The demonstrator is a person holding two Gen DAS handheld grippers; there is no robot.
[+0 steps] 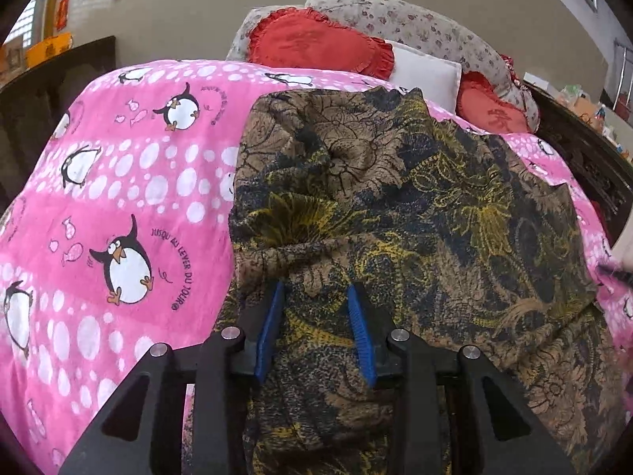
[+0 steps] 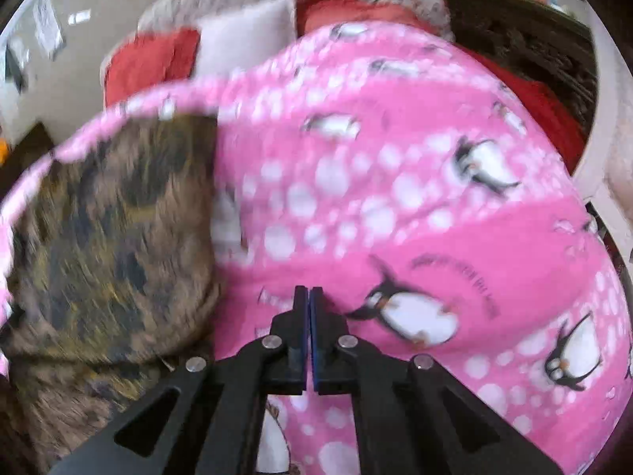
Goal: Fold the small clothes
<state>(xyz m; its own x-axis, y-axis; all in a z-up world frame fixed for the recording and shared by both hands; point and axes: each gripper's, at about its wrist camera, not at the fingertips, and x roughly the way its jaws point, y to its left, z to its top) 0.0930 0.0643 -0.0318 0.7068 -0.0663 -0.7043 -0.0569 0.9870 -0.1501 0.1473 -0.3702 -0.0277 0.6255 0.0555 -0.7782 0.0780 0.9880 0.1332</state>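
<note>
The brown, black and mustard-yellow floral-print garment (image 1: pixel 395 206) lies spread and rumpled on the pink fleece blanket printed with penguins and white dots (image 1: pixel 130 182), covering the middle and right of your left wrist view and running down under the camera. Your left gripper (image 1: pixel 316 297) sits low over the near part of that garment with its blue-padded fingers (image 1: pixel 269 336) spread apart; cloth shows between the pads, but nothing is pinched. In the right wrist view, which is smeared by motion blur, the same garment (image 2: pixel 103 237) is off to the left, its right edge against bare blanket (image 2: pixel 395 206). Your right gripper (image 2: pixel 308 297) has its jaws pressed together with only a thin slit between them, and it is over the pink blanket beside the garment, not over the cloth; whether it touches the blanket you cannot tell. Beyond the garment, at the far end of the blanket, a red frilled heart-shaped cushion (image 1: pixel 316 43) leans against a grey pillow with a small flower print (image 1: pixel 427 27), with a plain white pillow (image 1: pixel 427 75) just beside the cushion.
</note>
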